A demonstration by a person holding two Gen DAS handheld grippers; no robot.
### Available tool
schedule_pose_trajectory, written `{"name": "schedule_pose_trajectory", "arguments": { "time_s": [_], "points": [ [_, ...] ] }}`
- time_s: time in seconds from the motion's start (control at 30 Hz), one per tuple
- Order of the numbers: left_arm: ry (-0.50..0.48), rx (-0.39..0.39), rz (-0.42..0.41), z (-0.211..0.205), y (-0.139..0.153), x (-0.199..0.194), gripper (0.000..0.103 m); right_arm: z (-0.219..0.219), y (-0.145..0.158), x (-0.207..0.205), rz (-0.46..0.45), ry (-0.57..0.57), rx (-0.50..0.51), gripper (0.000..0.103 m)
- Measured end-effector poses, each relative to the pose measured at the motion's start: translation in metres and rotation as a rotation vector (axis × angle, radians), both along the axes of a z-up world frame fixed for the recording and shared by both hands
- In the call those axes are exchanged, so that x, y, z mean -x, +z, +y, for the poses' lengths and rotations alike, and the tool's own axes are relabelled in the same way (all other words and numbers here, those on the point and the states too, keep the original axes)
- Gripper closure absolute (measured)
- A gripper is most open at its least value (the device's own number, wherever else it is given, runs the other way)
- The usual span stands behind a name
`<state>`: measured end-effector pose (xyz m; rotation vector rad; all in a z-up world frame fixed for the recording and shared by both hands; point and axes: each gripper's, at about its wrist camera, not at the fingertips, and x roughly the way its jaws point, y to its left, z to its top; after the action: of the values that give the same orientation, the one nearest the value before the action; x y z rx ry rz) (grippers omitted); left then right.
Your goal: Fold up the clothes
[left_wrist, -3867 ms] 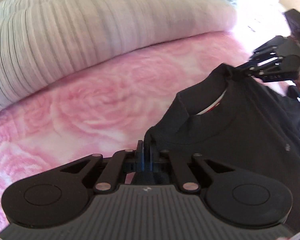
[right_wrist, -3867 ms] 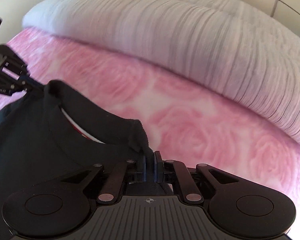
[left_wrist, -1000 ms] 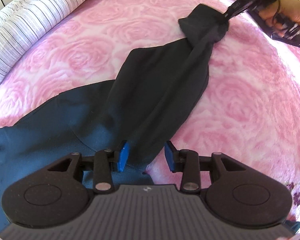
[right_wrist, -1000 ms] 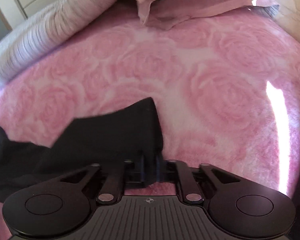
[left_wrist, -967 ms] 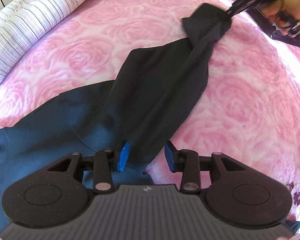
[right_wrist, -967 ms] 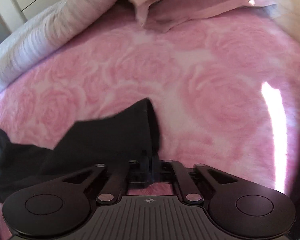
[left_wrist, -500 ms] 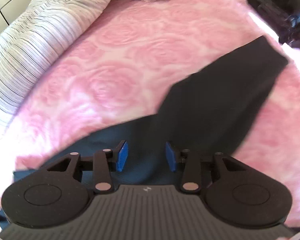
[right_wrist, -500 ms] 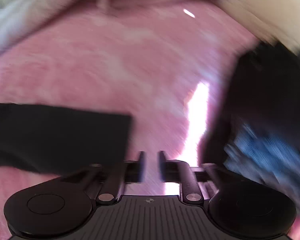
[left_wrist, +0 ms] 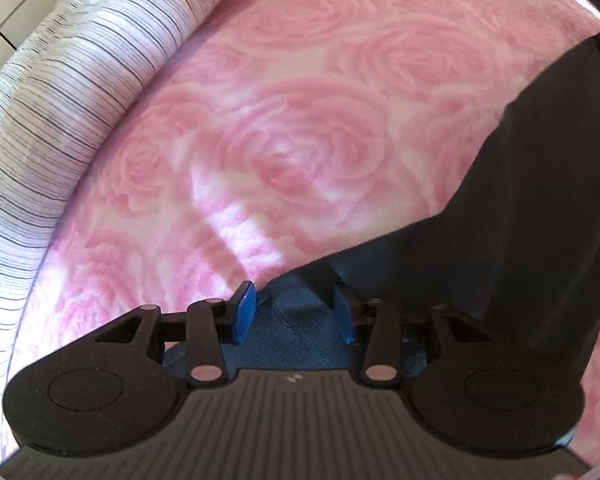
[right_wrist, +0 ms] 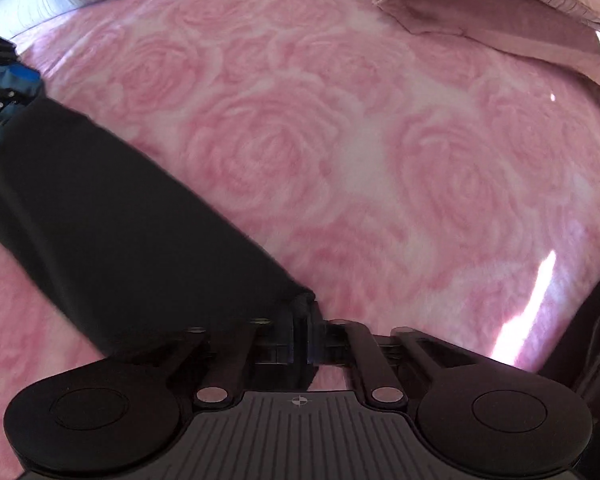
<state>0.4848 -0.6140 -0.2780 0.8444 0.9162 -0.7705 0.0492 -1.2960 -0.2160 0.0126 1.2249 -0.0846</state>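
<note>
A black garment (left_wrist: 540, 184) lies on the pink rose blanket (left_wrist: 300, 120). My left gripper (left_wrist: 293, 314) stands open over the garment's near edge. Bluish-lit cloth lies between its blue pads (left_wrist: 244, 312), which do not press on it. In the right wrist view one long black sleeve (right_wrist: 120, 208) stretches flat from the far left toward me. My right gripper (right_wrist: 300, 340) is shut on that sleeve's end. The left gripper (right_wrist: 4, 76) shows at the sleeve's far end, at the left edge.
A striped white duvet (left_wrist: 60, 100) banks up along the left side of the bed. A pink pillow (right_wrist: 500, 8) lies at the back right. Something dark (right_wrist: 592, 320) stands at the right edge. Bare blanket (right_wrist: 380, 160) spreads beyond the sleeve.
My right gripper opened and left the sleeve lying to its left, then shut on the sleeve's end again. My left gripper slid across the garment to its edge near the striped duvet.
</note>
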Motion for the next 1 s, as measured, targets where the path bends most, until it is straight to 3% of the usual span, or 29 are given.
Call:
{"name": "schedule_pose_trajectory", "arguments": {
  "time_s": [0.1, 0.2, 0.27, 0.37, 0.43, 0.57, 0.73, 0.93, 0.97, 1.0],
  "points": [
    [0.043, 0.02, -0.02, 0.002, 0.001, -0.004, 0.065, -0.001, 0.024, 0.017, 0.011, -0.094, -0.018, 0.099],
    [0.086, 0.037, -0.01, 0.001, -0.001, -0.01, 0.063, -0.01, 0.023, 0.03, 0.05, -0.203, -0.105, 0.099],
    [0.099, 0.035, -0.023, 0.0, 0.001, -0.01, 0.063, -0.014, 0.02, 0.031, 0.008, -0.224, -0.057, 0.095],
    [0.098, 0.033, -0.074, 0.001, 0.013, -0.002, 0.064, -0.017, 0.026, 0.032, -0.07, -0.295, 0.045, 0.075],
    [0.094, 0.06, -0.081, 0.006, 0.026, 0.006, 0.065, -0.007, 0.042, 0.041, -0.151, -0.282, 0.07, 0.075],
    [-0.014, 0.117, -0.098, 0.006, 0.046, 0.05, 0.067, 0.042, 0.06, 0.066, -0.198, -0.043, 0.066, 0.075],
    [-0.239, 0.168, -0.025, -0.004, 0.052, 0.123, 0.067, 0.094, 0.033, 0.088, -0.085, 0.251, 0.043, 0.075],
    [-0.467, 0.108, -0.026, -0.026, 0.03, 0.177, 0.066, 0.097, 0.0, 0.075, -0.005, 0.395, 0.23, 0.075],
    [-0.512, 0.085, -0.042, -0.03, 0.025, 0.185, 0.066, 0.095, 0.002, 0.071, -0.001, 0.403, 0.234, 0.08],
    [-0.559, 0.046, -0.068, -0.033, 0.018, 0.192, 0.066, 0.088, 0.004, 0.072, 0.005, 0.389, 0.216, 0.095]
  ]
}}
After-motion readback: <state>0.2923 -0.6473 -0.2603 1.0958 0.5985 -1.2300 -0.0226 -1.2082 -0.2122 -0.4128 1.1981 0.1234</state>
